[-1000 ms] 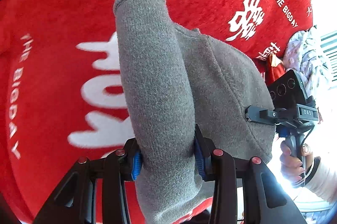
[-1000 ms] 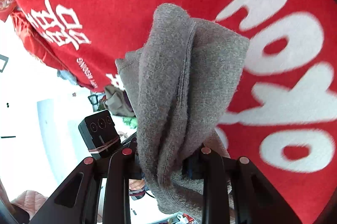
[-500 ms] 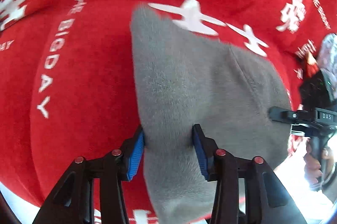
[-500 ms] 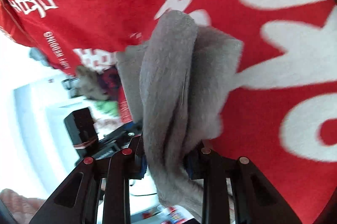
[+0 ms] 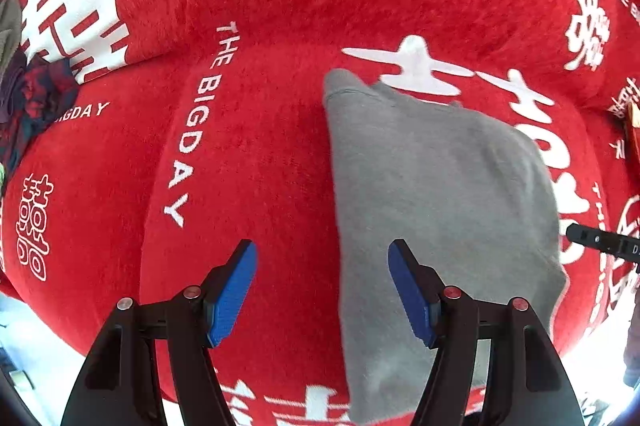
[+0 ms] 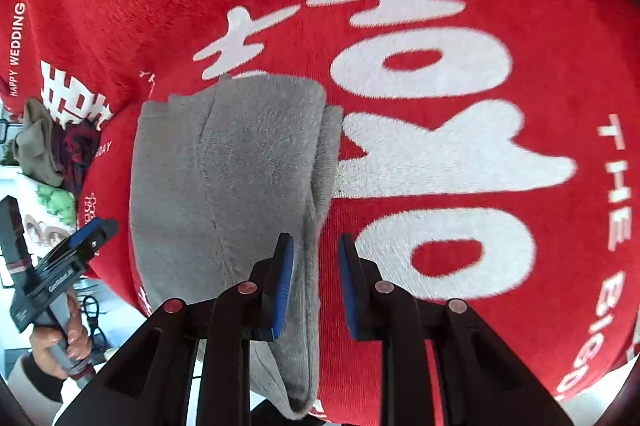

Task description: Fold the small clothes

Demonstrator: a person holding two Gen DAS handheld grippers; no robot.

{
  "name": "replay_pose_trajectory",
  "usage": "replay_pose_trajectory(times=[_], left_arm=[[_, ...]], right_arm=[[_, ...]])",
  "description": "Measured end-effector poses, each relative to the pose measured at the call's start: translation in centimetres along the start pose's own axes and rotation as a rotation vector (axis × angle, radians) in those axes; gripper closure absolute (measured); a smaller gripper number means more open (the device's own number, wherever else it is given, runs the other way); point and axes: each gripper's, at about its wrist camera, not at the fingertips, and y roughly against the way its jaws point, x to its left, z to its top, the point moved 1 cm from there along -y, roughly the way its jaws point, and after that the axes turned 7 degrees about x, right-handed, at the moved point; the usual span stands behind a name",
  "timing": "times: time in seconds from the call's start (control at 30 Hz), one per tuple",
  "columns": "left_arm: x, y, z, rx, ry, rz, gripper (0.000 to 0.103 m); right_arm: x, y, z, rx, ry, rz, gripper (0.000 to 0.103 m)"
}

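A small grey knitted garment (image 5: 436, 194) lies folded on the red blanket (image 5: 248, 154). My left gripper (image 5: 321, 246) hovers over the garment's left edge. Its jaws are opening, the blue pads stand wide apart, and neither presses on the fabric. In the right wrist view the same grey garment (image 6: 224, 178) lies to the left. Its right edge runs between the pads of my right gripper (image 6: 316, 246). Those jaws are closing, but a strip of red blanket still shows beside the right pad, so the fabric is not clamped.
The red blanket (image 6: 440, 6) with large white characters covers the whole surface. A pile of other clothes (image 6: 52, 146) sits at its far left edge, also seen as dark clothes (image 5: 28, 98). A hand (image 6: 60, 338) holds the left gripper's handle.
The garment hung clamped in both grippers and now lies flat on the blanket. The left jaws have opened wide and let go. Both grippers have tipped down, and the right no longer clamps the fabric.
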Motion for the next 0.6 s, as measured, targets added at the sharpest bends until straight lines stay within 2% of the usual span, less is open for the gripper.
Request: replay_pose_trajectory(times=[0.03, 0.17, 0.3, 0.37, 0.4, 0.43, 0.6], left_arm=[[-0.4, 0.2, -0.3, 0.002, -0.004, 0.001, 0.034], [-1.8, -0.5, -1.6, 0.043, -0.003, -0.002, 0.034], [-2.3, -3.2, -2.8, 0.099, 0.003, 0.025, 0.034], [-2.0, -3.9, -3.2, 0.102, 0.026, 0.003, 0.034], [-1.9, -3.9, -3.3, 0.099, 0.035, -0.008, 0.034], [-1.9, -3.9, -3.3, 0.101, 0.039, -0.013, 0.034], [-2.2, -3.5, -3.4, 0.106, 0.018, 0.001, 0.034]], right_arm=[[0.3, 0.6, -0.4, -0.006, 0.008, 0.011, 0.088], [3.6, 1.2, -1.6, -0.005, 0.087, 0.037, 0.089], [6.1, -1.1, -3.1, 0.041, 0.177, -0.028, 0.089], [5.8, -3.1, -3.5, 0.065, 0.184, -0.085, 0.089], [5.2, -3.9, -3.7, 0.076, 0.178, -0.103, 0.096], [4.4, -4.5, -3.9, 0.075, 0.161, -0.095, 0.101], [3.4, -3.6, -4.2, 0.066, 0.105, -0.051, 0.103]])
